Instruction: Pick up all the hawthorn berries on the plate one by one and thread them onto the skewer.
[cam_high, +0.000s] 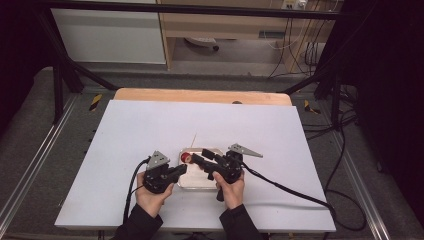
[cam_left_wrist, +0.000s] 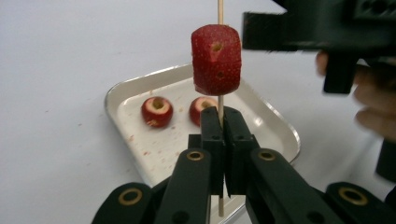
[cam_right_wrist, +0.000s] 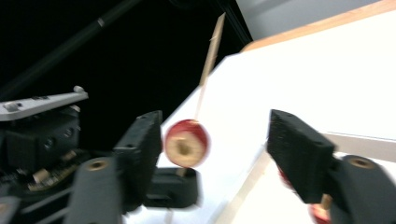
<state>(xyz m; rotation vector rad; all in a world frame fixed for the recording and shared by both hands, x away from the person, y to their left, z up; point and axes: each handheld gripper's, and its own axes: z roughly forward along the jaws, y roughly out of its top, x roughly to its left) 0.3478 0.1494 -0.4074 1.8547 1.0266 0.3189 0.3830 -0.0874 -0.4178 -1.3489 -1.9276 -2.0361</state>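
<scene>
A thin wooden skewer stands up between the jaws of my left gripper, which is shut on its lower part. A cut strawberry piece is threaded on the skewer just above those jaws. In the high view the strawberry hangs over the left end of a small metal tray. My right gripper is open, its jaws on either side of the strawberry; one jaw is close beside it, the other well clear. Two more hollowed strawberry pieces lie in the tray.
A white board covers the wooden table. Black cables trail from both grippers across the board and off its right side. Dark frame posts stand beyond the table's far corners.
</scene>
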